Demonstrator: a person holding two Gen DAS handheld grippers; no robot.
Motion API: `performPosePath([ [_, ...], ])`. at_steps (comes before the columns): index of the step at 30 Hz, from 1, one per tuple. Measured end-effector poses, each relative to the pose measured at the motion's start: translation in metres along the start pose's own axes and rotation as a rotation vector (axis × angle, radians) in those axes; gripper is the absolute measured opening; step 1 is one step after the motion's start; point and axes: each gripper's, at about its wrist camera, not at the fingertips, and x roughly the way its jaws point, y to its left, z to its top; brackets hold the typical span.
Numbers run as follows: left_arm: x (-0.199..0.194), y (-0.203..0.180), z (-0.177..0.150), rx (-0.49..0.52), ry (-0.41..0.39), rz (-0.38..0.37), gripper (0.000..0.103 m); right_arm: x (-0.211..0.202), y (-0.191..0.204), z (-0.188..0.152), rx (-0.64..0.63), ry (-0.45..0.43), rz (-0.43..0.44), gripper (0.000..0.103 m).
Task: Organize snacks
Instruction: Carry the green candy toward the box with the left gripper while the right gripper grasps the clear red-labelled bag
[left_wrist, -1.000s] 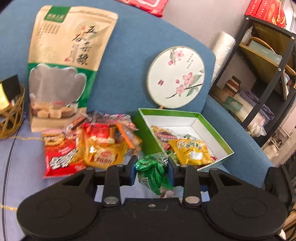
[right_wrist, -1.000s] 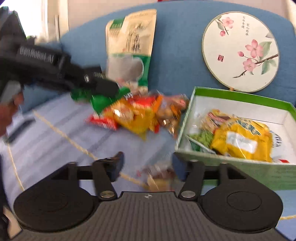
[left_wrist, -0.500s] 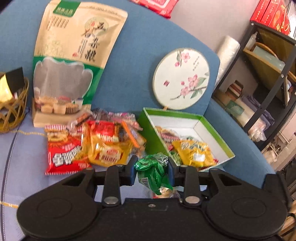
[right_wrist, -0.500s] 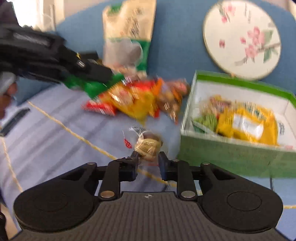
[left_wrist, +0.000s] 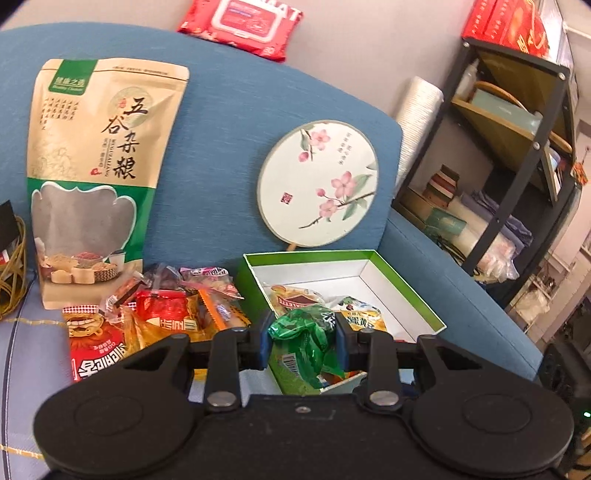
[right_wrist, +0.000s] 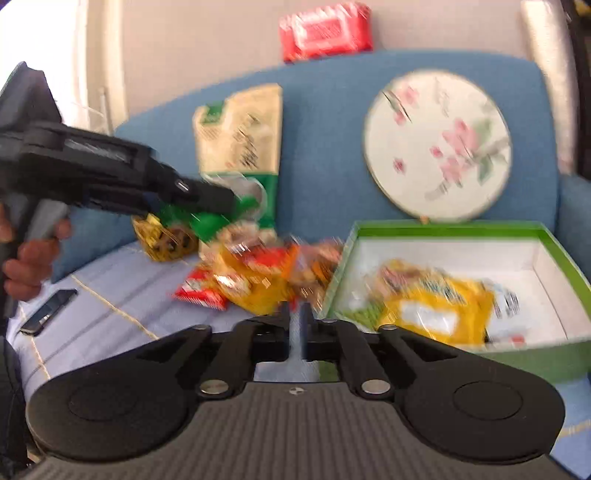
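Snacks: green packet (left_wrist: 306, 343) in left gripper (left_wrist: 303, 341); red pack "WAT" (left_wrist: 242, 26)

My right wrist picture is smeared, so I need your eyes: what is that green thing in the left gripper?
Observer: A crumpled green snack packet with a barcode on it, clamped between the pads of the left gripper.
Operator: Is it over the box yet?
Observer: In the left wrist view it lines up with the near left corner of the green box. I cannot tell whether it has passed the rim.
Operator: Anything to the right of the box to steer clear of?
Observer: A black shelf rack stands just past the right end of the sofa.
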Motion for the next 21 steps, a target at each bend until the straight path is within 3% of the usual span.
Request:
performPosePath([
  [2,0.001,0.0,-0.003,0.009,0.011,-0.004,0.058,0.001,-0.001,-0.007,0.018,0.042,0.018,0.103],
  [5,0.005,0.003,-0.004,0.011,0.022,0.001,0.058,0.005,0.012,-0.022,0.008,0.11,0.09,0.103],
  [9,0.009,0.012,-0.009,-0.015,0.034,0.009,0.058,0.029,0.041,-0.046,-0.113,0.25,0.061,0.103],
  [10,0.01,0.013,-0.01,-0.02,0.038,0.013,0.058,0.035,0.048,-0.049,-0.135,0.27,0.055,0.091],
  [11,0.012,0.015,-0.011,-0.027,0.043,0.015,0.058,0.038,0.052,-0.049,-0.163,0.267,0.054,0.08],
  [12,0.012,0.016,-0.012,-0.034,0.045,0.014,0.058,0.037,0.054,-0.048,-0.18,0.256,0.049,0.079],
  [13,0.012,0.017,-0.013,-0.039,0.044,0.013,0.058,0.035,0.055,-0.046,-0.183,0.241,0.041,0.066],
  [18,0.014,0.015,-0.009,-0.044,0.044,0.007,0.058,0.023,0.038,-0.03,-0.117,0.149,0.031,0.065],
  [21,0.02,0.007,-0.002,-0.029,0.037,-0.002,0.058,0.003,0.023,-0.013,-0.087,0.024,-0.042,0.065],
])
